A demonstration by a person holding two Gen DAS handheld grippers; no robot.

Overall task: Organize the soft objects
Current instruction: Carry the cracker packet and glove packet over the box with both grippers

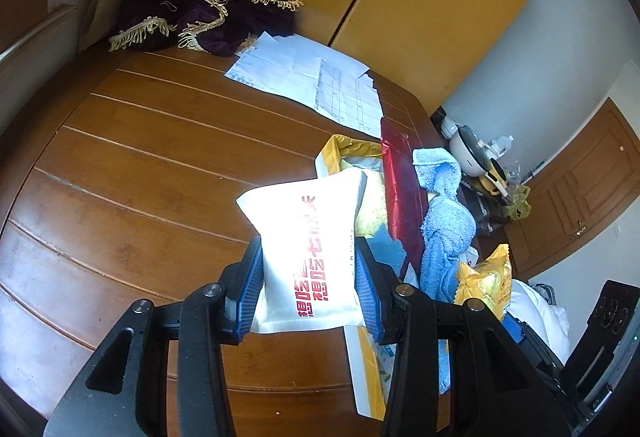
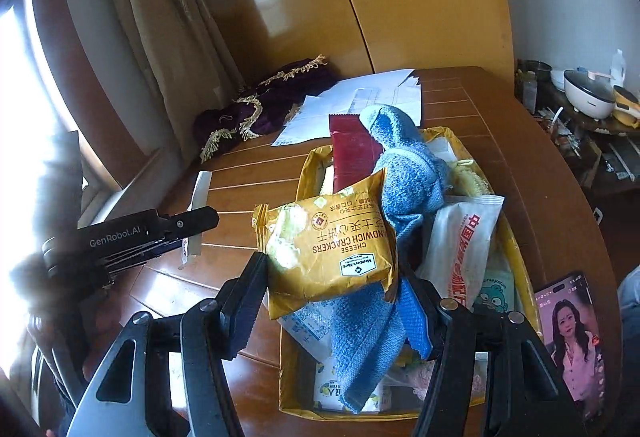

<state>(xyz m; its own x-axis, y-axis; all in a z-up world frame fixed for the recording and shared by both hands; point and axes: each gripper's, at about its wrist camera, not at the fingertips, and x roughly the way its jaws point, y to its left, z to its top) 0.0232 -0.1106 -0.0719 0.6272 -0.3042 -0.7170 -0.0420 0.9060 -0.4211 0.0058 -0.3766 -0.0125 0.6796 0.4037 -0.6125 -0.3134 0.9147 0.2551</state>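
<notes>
Left wrist: tongs (image 1: 308,269) grip white packet (image 1: 308,249) lengthwise, pointing forward.

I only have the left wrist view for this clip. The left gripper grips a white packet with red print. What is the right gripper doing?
Observer: The right gripper is shut on the yellow cracker packet, held above the yellow box.
Operator: What else sits in that box?
Observer: A blue towel, a dark red packet and a white sachet with red print.
Operator: Anything beside the box?
Observer: A phone with its screen lit lies on the wooden table, right of the box.
</notes>
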